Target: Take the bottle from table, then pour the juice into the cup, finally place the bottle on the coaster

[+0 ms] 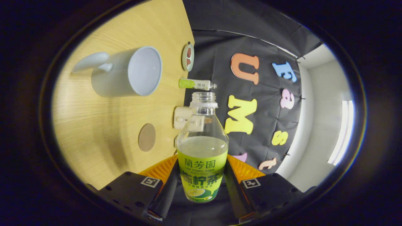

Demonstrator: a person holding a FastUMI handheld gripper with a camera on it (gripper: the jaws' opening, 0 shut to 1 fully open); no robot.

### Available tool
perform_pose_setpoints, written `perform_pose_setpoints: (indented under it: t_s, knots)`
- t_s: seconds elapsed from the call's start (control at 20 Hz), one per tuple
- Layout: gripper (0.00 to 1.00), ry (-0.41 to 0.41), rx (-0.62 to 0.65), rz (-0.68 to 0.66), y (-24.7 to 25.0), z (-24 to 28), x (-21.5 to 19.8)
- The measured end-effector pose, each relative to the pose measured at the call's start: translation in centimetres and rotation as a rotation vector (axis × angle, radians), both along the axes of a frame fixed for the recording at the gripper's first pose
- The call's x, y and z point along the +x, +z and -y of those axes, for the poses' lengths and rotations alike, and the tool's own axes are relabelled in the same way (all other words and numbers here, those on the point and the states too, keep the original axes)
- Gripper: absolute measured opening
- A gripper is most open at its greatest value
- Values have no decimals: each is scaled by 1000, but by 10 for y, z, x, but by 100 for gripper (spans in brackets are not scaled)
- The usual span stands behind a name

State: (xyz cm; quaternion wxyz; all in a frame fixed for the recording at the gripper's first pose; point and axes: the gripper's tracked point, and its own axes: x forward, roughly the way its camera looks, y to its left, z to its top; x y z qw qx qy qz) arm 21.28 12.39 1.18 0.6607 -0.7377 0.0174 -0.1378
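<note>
the jaws [202,185] are closed on the lower, labelled part of the bottle [202,157], one finger pressing each flank, and the whole view is rolled sideways so the wooden surface [103,131] stands like a wall beside it. the bottle is lifted clear of the surface, uncapped, with pale juice up to its shoulder. the white cup [132,71] sits beyond the fingers and off to one side, mouth showing and apparently empty. the round brown coaster [147,137] lies bare nearer the bottle, with a second small bottle [196,84], a little dish [188,57] and a white box [183,117] along the far edge. the pick-up looks done; the pour seems barely begun, and the coaster placement remains.
</note>
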Motion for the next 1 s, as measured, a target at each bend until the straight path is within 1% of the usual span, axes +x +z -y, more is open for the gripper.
perform_pose_setpoints:
  t_s: [0.2, 0.55, 1.0]
  knots:
    - [80, -9, -73, 32, 19, -5, -3]
    - [80, -16, -153, 62, 34, -12, -7]
    - [80, -25, -207, 57, 43, -21, -11]
